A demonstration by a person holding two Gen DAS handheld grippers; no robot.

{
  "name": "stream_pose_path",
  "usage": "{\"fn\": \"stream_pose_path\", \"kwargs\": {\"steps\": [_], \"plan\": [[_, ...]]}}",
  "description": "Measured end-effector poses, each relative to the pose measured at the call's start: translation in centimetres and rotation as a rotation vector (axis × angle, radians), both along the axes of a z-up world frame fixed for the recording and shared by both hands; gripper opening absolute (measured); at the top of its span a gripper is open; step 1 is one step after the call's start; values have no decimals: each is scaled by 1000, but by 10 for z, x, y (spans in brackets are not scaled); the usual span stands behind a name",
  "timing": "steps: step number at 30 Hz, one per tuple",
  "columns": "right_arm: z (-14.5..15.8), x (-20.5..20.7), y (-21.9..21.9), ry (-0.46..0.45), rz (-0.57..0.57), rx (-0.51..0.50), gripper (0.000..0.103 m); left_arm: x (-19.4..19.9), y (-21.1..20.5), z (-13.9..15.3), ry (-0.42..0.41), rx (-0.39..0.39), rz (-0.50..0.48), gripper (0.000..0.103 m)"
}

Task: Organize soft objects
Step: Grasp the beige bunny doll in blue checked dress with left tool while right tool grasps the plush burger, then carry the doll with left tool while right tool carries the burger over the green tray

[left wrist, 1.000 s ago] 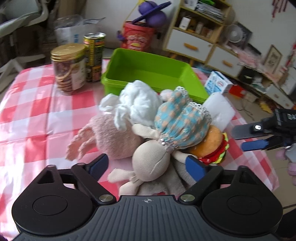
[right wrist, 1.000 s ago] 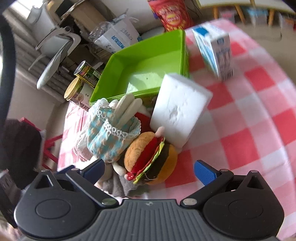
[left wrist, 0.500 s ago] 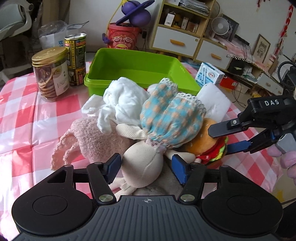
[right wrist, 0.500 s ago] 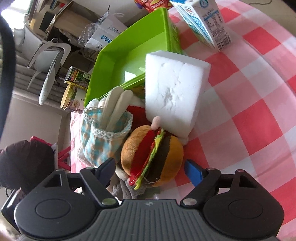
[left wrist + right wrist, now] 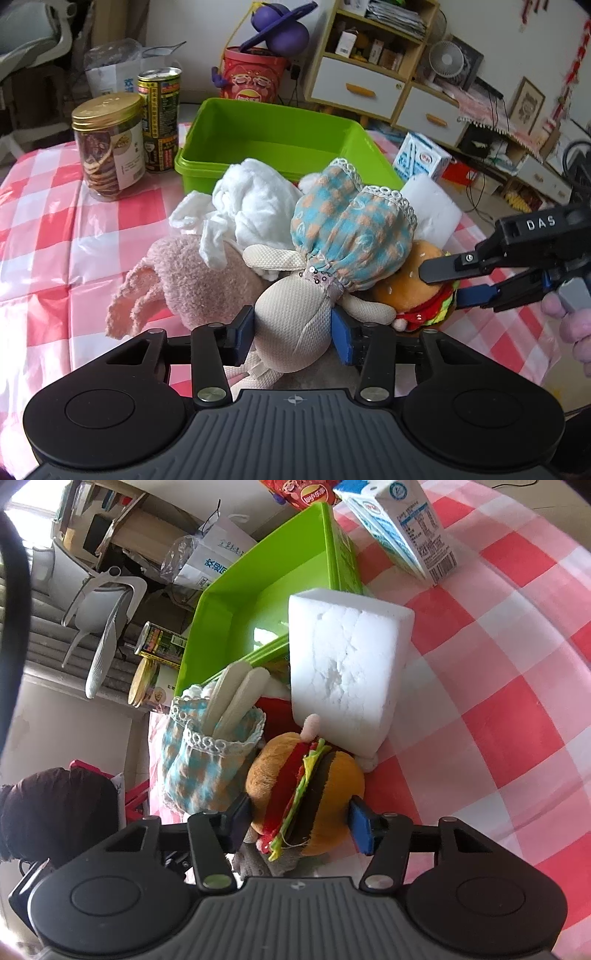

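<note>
Beige knit fabric filled the space between the blue pads of the left gripper (image 5: 293, 334), which was clenched on the head of a rabbit doll (image 5: 295, 325). The doll lay head-down toward the camera, its blue-and-orange checked dress (image 5: 351, 236) with lace trim bunched above it. It sat in a heap of soft things on the red-and-white checked tablecloth (image 5: 44, 229): a pink fuzzy plush (image 5: 192, 280) to its left, a crumpled white cloth (image 5: 251, 210) behind that, and a white foam block (image 5: 343, 672) leaning at the far side.

The right gripper (image 5: 301, 818) was closed on a plush hamburger (image 5: 306, 794), one pad pressing each bun, with the red and green felt layers standing on edge between them. The hamburger touched the foam block and rested just beside the doll's dress.

Behind the heap stood a green plastic bin (image 5: 273, 129), its near wall touching the cloth. A cookie jar with a gold lid (image 5: 109, 144) and a tall can (image 5: 159, 120) stood left of the bin, and a milk carton (image 5: 421, 160) stood to its right.
</note>
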State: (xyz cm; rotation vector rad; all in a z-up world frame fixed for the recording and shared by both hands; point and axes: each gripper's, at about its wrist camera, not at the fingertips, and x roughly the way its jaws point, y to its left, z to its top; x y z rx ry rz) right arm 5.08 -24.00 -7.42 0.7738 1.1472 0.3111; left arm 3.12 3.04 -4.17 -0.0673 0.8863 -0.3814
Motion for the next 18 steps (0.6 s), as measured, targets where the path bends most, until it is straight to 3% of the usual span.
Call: {"fn": "stream_pose_path", "kwargs": {"steps": [12,18], "plan": [[27,-20,-26,-54,-85,113,30,-5,8,33,-40,-41,89,44],[55,-14,-30,-125,-112,97,30,10,7,47,-46,-47,110,44]]}}
